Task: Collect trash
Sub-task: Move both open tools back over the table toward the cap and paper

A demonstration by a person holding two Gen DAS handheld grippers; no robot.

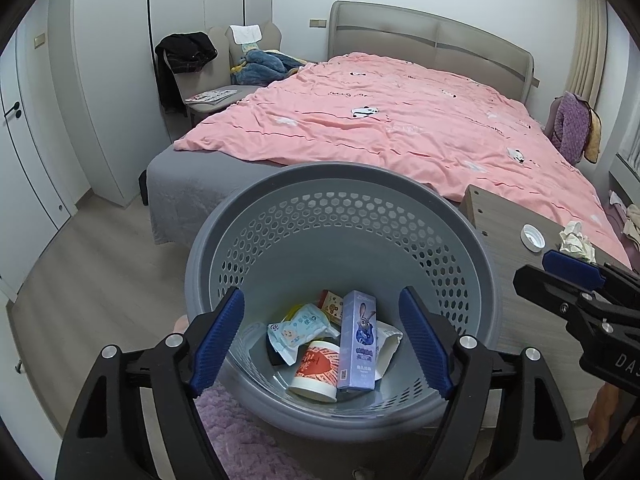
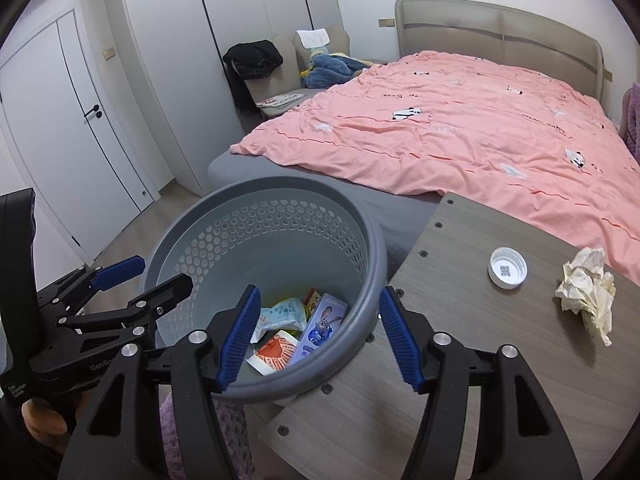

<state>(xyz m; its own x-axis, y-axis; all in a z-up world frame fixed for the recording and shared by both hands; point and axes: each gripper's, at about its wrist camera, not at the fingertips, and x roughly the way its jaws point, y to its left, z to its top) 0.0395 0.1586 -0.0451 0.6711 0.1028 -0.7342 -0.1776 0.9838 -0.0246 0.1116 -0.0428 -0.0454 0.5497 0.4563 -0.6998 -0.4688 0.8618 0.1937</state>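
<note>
A grey perforated trash basket (image 1: 224, 232) (image 2: 372, 236) stands beside a wooden table (image 2: 460, 340). Inside it lie a blue box (image 1: 357, 340) (image 2: 320, 330), a red-and-white cup (image 1: 316, 372) (image 2: 274, 354) and a wipes packet (image 1: 298, 330) (image 2: 284, 314). On the table lie a white bottle cap (image 2: 507, 268) (image 1: 532, 237) and a crumpled tissue (image 2: 588, 294) (image 1: 576, 240). My left gripper (image 1: 322, 340) is open and empty above the basket; it shows in the right wrist view (image 2: 156, 272). My right gripper (image 2: 318, 336) is open and empty over the basket's rim and the table edge.
A bed with a pink duvet (image 1: 380, 120) (image 2: 460, 128) fills the space behind the basket and table. A chair with clothes (image 1: 208, 72) stands by the wardrobe at the back left. A purple fluffy rug (image 1: 240, 440) lies under the basket. A white door (image 2: 80, 128) is at left.
</note>
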